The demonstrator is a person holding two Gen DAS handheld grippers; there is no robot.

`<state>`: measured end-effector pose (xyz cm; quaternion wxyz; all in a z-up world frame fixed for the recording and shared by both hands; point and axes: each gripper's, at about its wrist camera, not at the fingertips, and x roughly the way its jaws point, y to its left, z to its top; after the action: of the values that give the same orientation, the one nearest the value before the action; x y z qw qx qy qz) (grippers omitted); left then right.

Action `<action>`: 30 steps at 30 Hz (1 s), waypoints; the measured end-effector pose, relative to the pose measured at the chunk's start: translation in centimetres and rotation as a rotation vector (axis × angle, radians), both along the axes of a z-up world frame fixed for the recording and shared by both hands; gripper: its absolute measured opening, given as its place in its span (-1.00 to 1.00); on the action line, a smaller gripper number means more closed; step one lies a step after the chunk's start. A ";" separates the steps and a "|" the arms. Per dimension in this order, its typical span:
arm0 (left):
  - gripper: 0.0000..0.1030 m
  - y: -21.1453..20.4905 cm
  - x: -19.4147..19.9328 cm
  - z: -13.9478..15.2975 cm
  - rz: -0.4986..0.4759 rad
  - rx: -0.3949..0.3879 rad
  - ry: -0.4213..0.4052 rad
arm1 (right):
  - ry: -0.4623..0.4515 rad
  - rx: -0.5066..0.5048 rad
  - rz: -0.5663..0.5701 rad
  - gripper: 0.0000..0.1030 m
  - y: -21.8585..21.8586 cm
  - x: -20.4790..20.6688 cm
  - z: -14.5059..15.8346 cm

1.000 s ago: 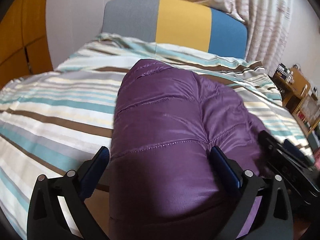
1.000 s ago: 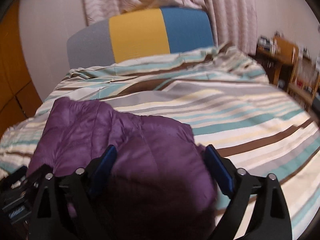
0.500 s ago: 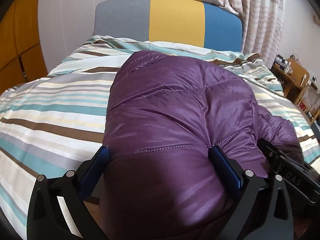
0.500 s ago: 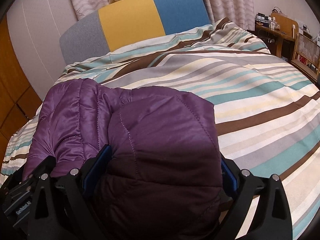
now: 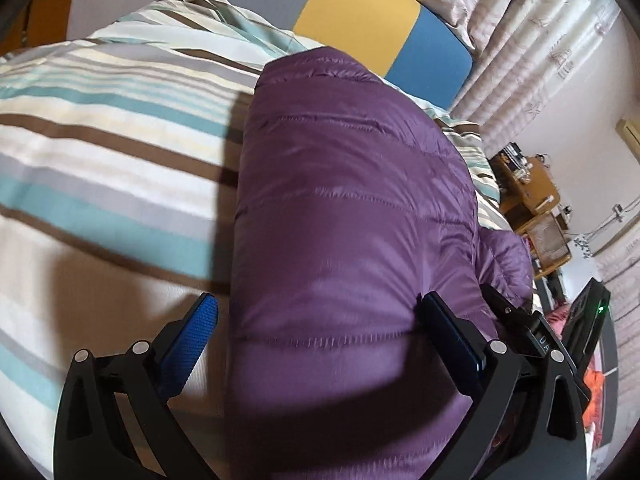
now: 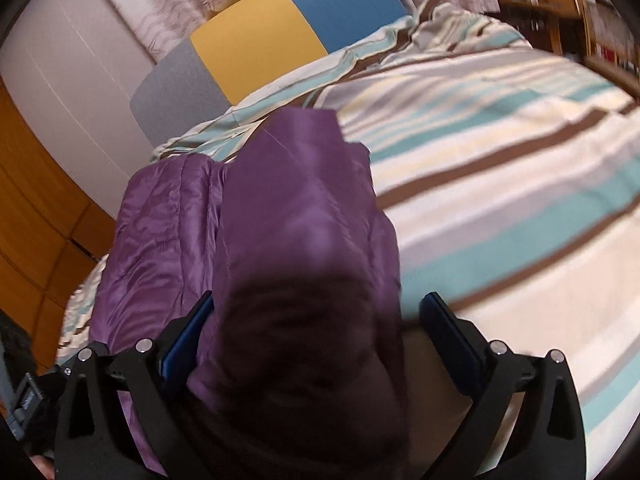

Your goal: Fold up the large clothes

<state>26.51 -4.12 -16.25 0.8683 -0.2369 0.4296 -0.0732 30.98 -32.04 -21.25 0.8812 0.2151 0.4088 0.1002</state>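
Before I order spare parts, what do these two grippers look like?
Both match. The left gripper and right gripper have matte black angular frames with triangular cut-outs and silver round pivot bolts. Each finger carries a flat blue textured pad. Seen in the left view, the right unit's black body shows white lettering and a small green light. No cables or sleeves visible.

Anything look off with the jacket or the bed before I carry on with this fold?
Nothing damaged or spilled. The purple jacket bulges up between both grippers' wide-apart fingers instead of lying flat, and the striped duvet is rumpled near the headboard. Both views are blurred, so small details are unclear.
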 end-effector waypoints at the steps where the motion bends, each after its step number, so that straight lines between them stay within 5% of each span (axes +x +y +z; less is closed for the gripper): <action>1: 0.94 0.0 -0.4 0.1 -0.015 -0.002 -0.003 | 0.000 0.006 0.002 0.94 -0.2 -0.4 0.0; 7: 0.94 0.4 -1.2 0.1 -0.077 -0.027 -0.028 | 0.033 0.081 0.022 0.94 -1.3 -2.3 0.0; 16: 0.94 0.3 0.9 0.0 -0.124 -0.028 0.001 | 0.109 0.196 0.042 0.93 -1.3 1.1 0.0; 21: 0.93 -0.4 1.5 -0.9 -0.134 -0.050 0.033 | 0.069 0.172 0.103 0.39 0.4 1.3 0.3; 26: 0.46 -2.3 0.6 1.2 -0.184 0.057 -0.023 | 0.031 0.224 0.134 0.08 -0.1 0.2 0.2; 30: 0.20 -2.2 -1.1 3.0 -0.201 0.077 -0.073 | -0.007 0.276 0.127 0.05 0.0 -1.2 0.5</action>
<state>25.38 -6.36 -13.27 0.8801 -0.1565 0.4218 -0.1518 29.82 -32.04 -20.72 0.8367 0.3075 0.4009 0.2115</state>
